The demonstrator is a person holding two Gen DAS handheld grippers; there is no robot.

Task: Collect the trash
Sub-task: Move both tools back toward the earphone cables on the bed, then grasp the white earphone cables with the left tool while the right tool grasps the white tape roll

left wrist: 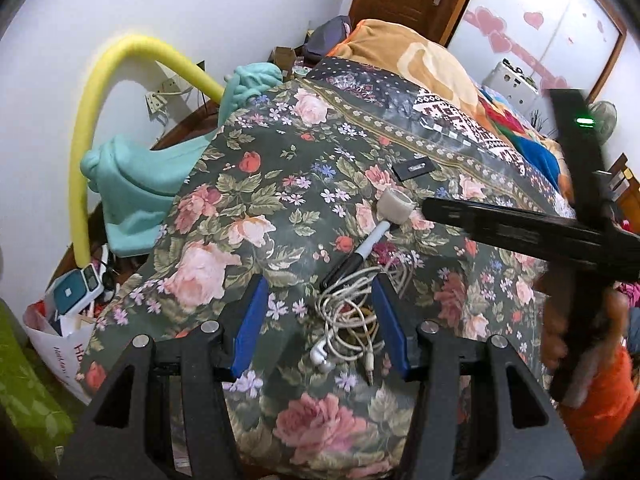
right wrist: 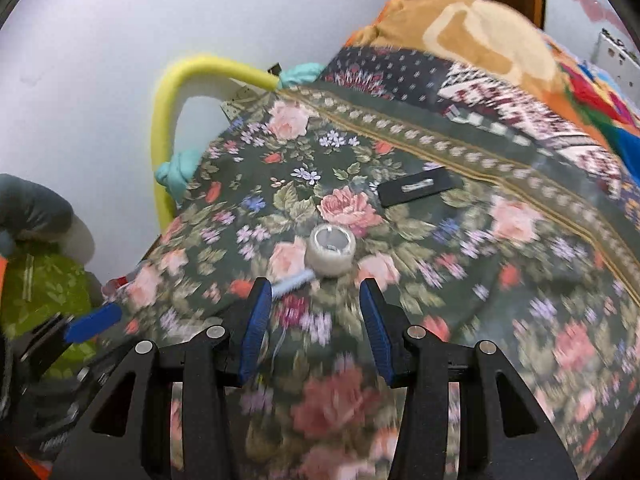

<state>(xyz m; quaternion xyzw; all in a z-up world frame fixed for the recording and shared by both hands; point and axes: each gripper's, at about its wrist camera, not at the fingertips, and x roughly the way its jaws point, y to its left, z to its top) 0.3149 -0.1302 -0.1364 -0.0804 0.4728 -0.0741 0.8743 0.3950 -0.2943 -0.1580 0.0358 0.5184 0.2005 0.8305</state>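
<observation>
On the floral bedspread (left wrist: 224, 216) lie a tangle of white earphone cables (left wrist: 352, 320), a blue and black pen (left wrist: 360, 252), a roll of clear tape (left wrist: 396, 206) and a flat black card (left wrist: 414, 168). My left gripper (left wrist: 320, 292) is open, its blue pads on either side of the cable tangle. My right gripper (right wrist: 312, 292) is open just short of the tape roll (right wrist: 331, 249), with the pen (right wrist: 292, 282) beside its left finger and the black card (right wrist: 418, 190) beyond. The right gripper also shows in the left wrist view (left wrist: 520, 232) as a dark blurred bar.
A yellow foam tube (left wrist: 96, 120) and teal cloth (left wrist: 136, 184) stand at the bed's left edge by the white wall. A white bag (left wrist: 60, 344) of items sits on the floor at the left. An orange blanket (left wrist: 420, 56) is heaped at the far end.
</observation>
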